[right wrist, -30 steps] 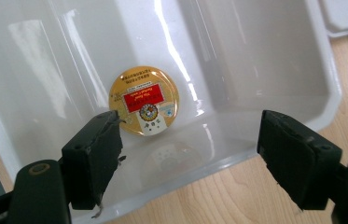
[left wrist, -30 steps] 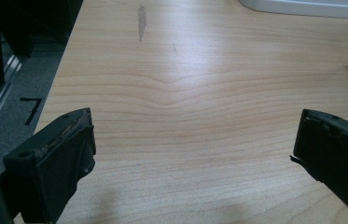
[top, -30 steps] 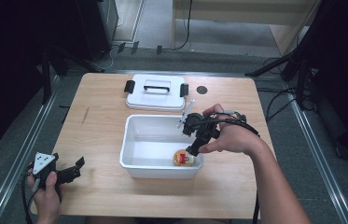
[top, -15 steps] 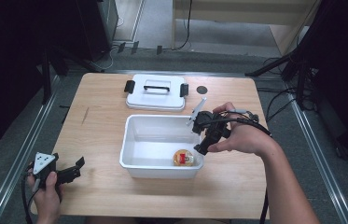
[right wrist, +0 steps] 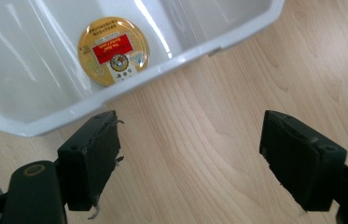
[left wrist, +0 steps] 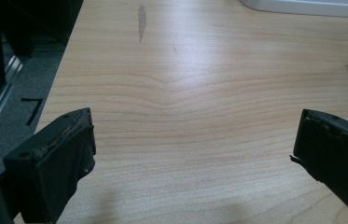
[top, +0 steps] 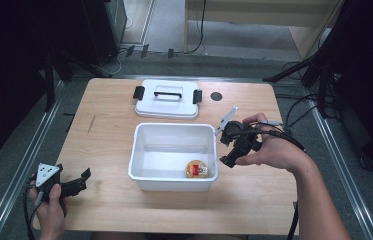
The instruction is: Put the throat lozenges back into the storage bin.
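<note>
1 round tin lies flat on the floor of the white bin, in the corner nearest the right gripper. The tin is a low disc with a glossy gold lid, a red label across the middle and fine print around the rim. Being round and flat, it has no long axis; its lid faces straight up, and in the right gripper view the label's text reads upside down. The tin sits close to the bin's walls at that corner; whether it touches them I cannot tell.

The bin is smooth, shiny white plastic, rectangular with rounded corners and a rolled rim, its long side running across the table. Behind it lies a flat white lid with a black handle and 2 black clips at its ends, just apart from the bin.

The right gripper hangs just outside the bin's right wall, over bare wood. Its 2 black jaws, blocky with worn, frayed pads, stand apart with nothing between them; they have just been opening.

The left gripper rests at the table's near left corner, well apart from the bin, jaws wide apart over bare wood, holding nothing.

The table is pale wood with wavy grain and 1 dark scuff.
</note>
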### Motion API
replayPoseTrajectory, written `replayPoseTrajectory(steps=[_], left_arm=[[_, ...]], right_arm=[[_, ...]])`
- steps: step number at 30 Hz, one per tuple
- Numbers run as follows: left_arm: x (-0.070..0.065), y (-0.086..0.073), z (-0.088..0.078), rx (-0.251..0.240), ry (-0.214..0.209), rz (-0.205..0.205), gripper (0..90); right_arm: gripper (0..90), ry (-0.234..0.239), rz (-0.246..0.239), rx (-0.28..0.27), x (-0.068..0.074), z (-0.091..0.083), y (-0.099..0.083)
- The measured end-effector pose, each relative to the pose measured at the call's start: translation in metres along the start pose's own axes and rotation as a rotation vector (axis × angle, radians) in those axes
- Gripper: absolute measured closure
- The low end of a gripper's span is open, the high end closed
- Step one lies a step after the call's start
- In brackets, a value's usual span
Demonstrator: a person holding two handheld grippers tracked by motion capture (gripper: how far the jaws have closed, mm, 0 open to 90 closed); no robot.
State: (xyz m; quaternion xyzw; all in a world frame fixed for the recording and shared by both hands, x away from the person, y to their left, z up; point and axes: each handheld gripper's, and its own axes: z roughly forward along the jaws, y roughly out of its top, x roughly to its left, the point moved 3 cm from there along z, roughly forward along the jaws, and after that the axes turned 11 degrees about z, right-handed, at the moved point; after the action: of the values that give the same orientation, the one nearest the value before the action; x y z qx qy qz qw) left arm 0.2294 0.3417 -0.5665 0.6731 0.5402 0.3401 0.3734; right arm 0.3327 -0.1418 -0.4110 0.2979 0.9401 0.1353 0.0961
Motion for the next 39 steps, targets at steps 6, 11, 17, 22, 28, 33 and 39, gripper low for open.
replayPoseTrajectory(steps=[6,11,17,22,28,33,39], left_arm=[[0.0,0.0,0.0,0.002,-0.001,0.001,0.0],[0.0,0.0,0.0,0.003,-0.001,0.003,0.0],[0.0,0.0,0.0,0.002,0.001,0.003,0.0],[0.0,0.0,0.0,0.002,0.001,0.006,0.0],[0.0,0.0,0.0,0.002,0.002,0.006,0.0],[0.0,0.0,0.0,0.0,0.003,0.004,0.0],[0.0,0.0,0.0,0.001,0.002,0.006,0.0]], right_arm=[[20.7,0.004,0.05,-0.005,-0.009,0.006,-0.016],[19.8,0.003,0.099,-0.013,-0.016,0.011,-0.03],[17.8,-0.007,0.18,-0.031,-0.025,0.017,-0.049],[13.6,-0.031,0.269,-0.056,-0.034,0.022,-0.066],[12.8,-0.07,0.36,-0.112,-0.045,0.026,-0.086],[12.5,-0.09,0.443,-0.165,-0.051,0.027,-0.102],[9.5,-0.1,0.538,-0.223,-0.056,0.034,-0.126]])
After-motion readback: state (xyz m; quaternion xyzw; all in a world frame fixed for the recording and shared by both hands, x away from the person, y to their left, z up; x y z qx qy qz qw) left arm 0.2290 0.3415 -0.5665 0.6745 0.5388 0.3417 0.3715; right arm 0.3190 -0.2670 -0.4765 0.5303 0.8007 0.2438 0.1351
